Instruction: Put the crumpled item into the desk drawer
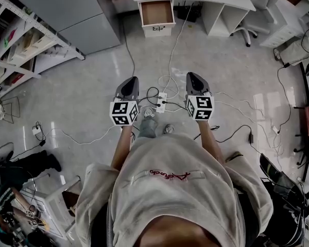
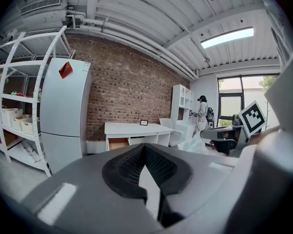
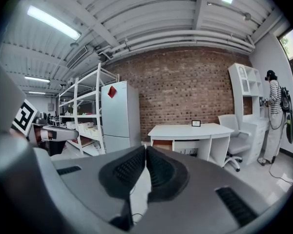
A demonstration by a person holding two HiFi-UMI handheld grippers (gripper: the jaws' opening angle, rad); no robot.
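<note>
Bright overhead light, fisheye-warped edges

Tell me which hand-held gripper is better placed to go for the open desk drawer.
Right, narrowly. The left hand-held gripper and right hand-held gripper are both shut, empty, side by side, but the drawer lies almost dead ahead of the right.

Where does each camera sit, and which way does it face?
Head view: on the person's head, facing steeply down at the floor; shows torso, arms, left gripper, right gripper.
Left gripper view: on the left gripper, facing the desk past its shut fingers.
Right gripper view: on the right gripper, facing that desk; fingers shut.
Both gripper views share the desk.
</note>
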